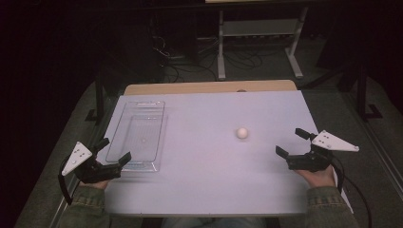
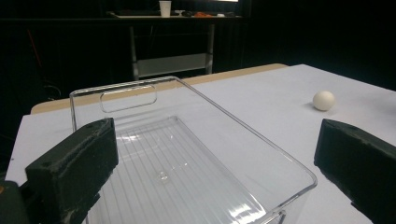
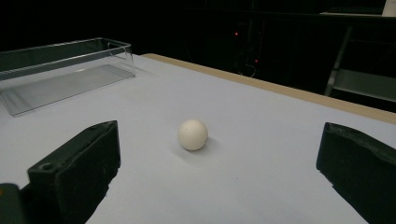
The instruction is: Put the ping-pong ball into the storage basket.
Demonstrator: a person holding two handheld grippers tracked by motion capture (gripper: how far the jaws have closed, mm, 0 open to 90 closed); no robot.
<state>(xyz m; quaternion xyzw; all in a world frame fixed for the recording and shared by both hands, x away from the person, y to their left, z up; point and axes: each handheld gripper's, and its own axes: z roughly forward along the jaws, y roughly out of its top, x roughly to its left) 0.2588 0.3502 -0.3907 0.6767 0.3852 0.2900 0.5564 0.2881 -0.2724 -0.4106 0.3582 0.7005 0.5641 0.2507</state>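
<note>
A small white ball (image 1: 242,133) lies on the white table (image 1: 209,180), right of centre. A clear plastic bin (image 1: 139,135) stands empty at the table's left side. My left gripper (image 1: 114,151) hovers at the bin's near end, jaws wide open with nothing between them; in its own view the bin (image 2: 187,163) lies just ahead and the ball (image 2: 323,100) far right. My right gripper (image 1: 291,142) stands open near the table's right edge, a short way from the ball. In the right gripper view the ball (image 3: 193,134) rests ahead between the open jaws, untouched.
A bare wooden strip (image 1: 209,87) runs along the table's far edge. Beyond it, in the dark, stand a metal desk frame (image 1: 259,42) and loose cables on the floor. A white cup (image 2: 165,8) sits on a far shelf.
</note>
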